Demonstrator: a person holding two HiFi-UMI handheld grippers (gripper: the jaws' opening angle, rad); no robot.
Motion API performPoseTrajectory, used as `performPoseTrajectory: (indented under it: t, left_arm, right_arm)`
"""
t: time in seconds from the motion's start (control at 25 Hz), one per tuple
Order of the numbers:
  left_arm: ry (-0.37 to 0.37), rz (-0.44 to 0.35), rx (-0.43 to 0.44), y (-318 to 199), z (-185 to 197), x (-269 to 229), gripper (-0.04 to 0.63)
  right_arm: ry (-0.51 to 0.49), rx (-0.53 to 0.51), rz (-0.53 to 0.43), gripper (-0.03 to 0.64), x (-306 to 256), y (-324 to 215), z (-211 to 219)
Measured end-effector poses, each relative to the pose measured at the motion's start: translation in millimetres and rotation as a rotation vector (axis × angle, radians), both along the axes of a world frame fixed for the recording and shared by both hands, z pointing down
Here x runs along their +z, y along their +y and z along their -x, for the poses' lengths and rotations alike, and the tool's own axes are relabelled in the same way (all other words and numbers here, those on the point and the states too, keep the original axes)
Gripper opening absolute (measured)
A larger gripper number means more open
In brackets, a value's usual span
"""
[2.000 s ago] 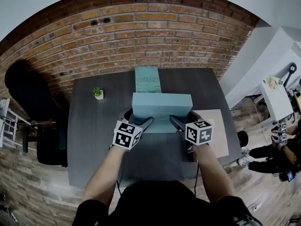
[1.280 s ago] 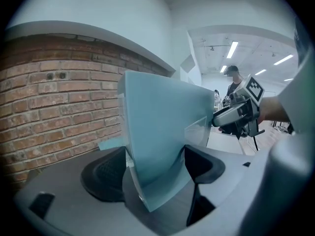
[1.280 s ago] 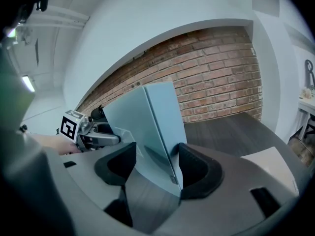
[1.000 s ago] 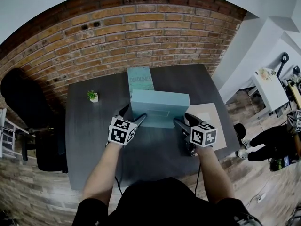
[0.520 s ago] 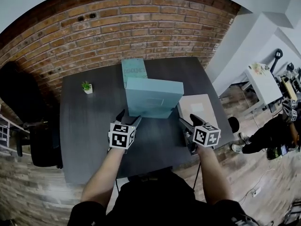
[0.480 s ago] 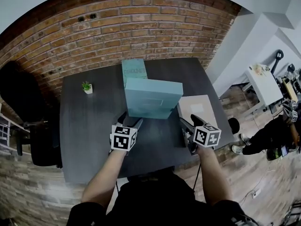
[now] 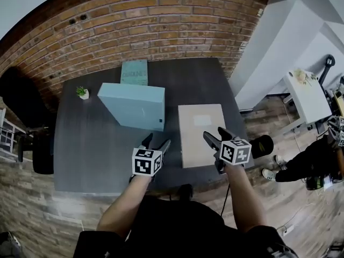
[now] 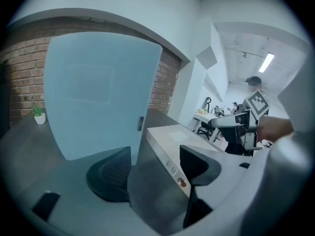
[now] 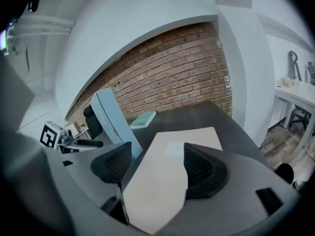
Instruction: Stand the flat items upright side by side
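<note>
A light blue box (image 7: pixel 134 105) (image 8: pixel 98 92) (image 9: pixel 112 116) stands upright on the dark table (image 7: pixel 86 155), with no gripper touching it. A teal book (image 7: pixel 134 72) (image 9: pixel 142 118) lies flat behind it. To its right a beige flat box (image 7: pixel 201 134) (image 8: pixel 172 134) (image 9: pixel 167 181) lies flat. My left gripper (image 7: pixel 157 140) (image 8: pixel 152 168) hovers near the table's front edge, between the two boxes. Its jaws have just been closing, with nothing gripped between them. My right gripper (image 7: pixel 214 133) (image 9: pixel 157 166) stands open over the beige box's near right edge, pads apart from it.
A small potted plant (image 7: pixel 82 92) (image 8: pixel 38 114) sits at the table's back left. A black chair (image 7: pixel 21 101) stands left of the table, and a brick wall (image 7: pixel 134 31) runs behind it. A white desk (image 7: pixel 309 93) and a person (image 7: pixel 317 165) are off to the right.
Both grippers have drawn back from the blue box toward the table's front edge and shifted right. The blue box stays standing on its own.
</note>
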State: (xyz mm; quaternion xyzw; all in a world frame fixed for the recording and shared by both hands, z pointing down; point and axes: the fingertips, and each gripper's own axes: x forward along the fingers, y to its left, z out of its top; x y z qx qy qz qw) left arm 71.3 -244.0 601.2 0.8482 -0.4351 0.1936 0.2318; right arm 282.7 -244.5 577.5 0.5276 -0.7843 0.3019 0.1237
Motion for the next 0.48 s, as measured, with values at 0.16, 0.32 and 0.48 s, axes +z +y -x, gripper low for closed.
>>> performPoseTrajectory:
  t: [0.16, 0.32, 0.48]
  left_arm:
    - [0.013, 0.055, -0.015, 5.2, -41.2, 9.9, 0.327]
    - [0.042, 0.144, -0.022, 3.4, -67.4, 26.9, 0.327]
    - [0.016, 0.177, -0.004, -3.9, -87.1, 45.7, 0.327]
  right_arm:
    - [-0.025, -0.025, 0.032, 0.356, 13.7, 14.1, -44.3]
    - [-0.045, -0.03, 0.082, 0.385, 32.6, 16.3, -67.1]
    - [-0.054, -0.045, 0.133, 0.4, 51.5, 14.3, -73.3]
